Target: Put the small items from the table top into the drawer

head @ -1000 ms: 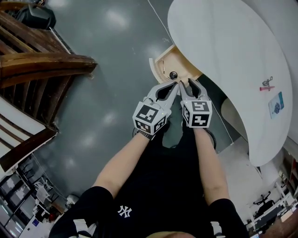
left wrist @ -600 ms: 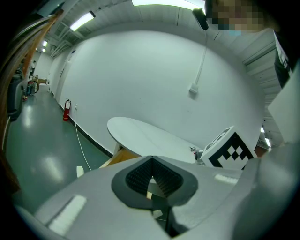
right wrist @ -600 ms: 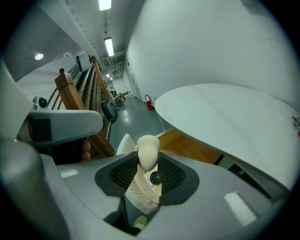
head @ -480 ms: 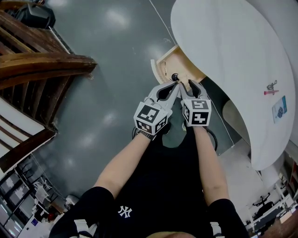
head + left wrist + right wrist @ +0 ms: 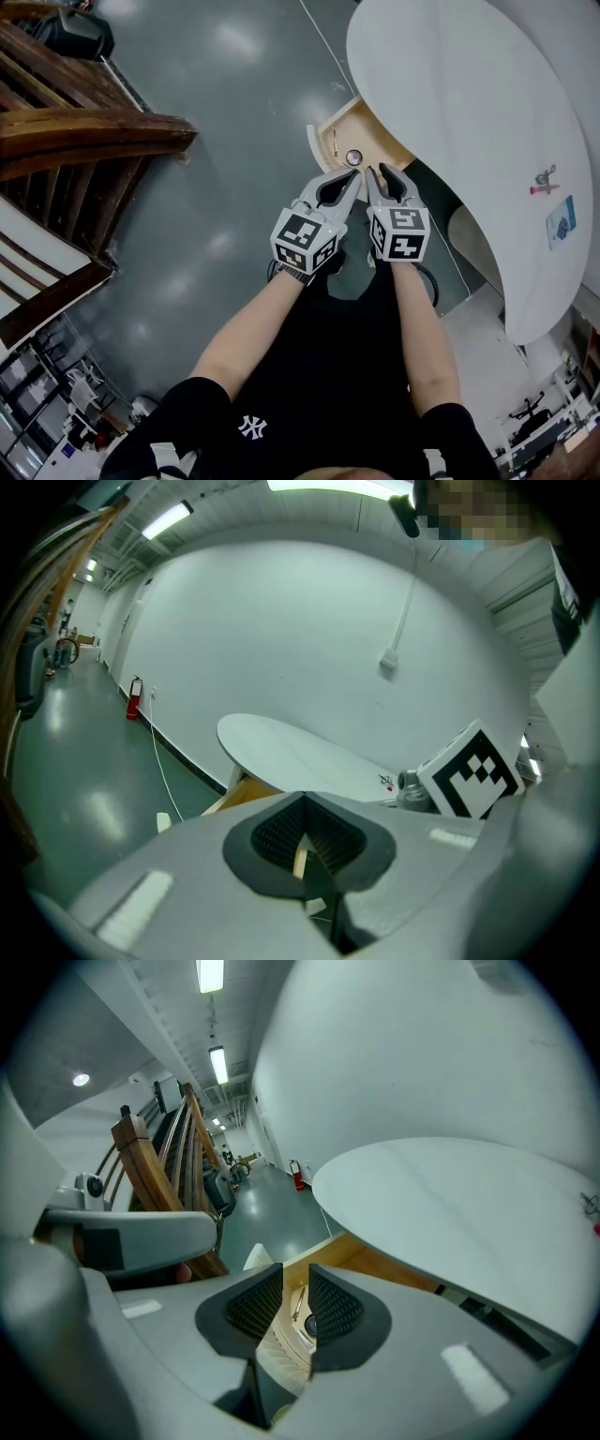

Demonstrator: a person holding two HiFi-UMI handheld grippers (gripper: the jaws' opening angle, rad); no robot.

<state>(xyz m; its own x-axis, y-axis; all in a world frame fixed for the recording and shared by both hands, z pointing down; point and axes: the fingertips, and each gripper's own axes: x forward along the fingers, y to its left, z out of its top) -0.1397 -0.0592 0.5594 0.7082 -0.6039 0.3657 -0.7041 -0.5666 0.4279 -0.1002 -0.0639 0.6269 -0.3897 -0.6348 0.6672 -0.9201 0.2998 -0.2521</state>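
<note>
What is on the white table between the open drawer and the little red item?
Nothing; the head view shows bare white table top between the drawer and the red item.

Black short-sleeved shirt (image 5: 323,375) with white logo (image 5: 250,427); grey left tool (image 5: 353,175) and right tool (image 5: 379,170) carry black-and-white marker cubes (image 5: 305,240)

Two claws (image 5: 352,174) (image 5: 377,170), one drawer (image 5: 367,136), one table (image 5: 459,84)
</note>
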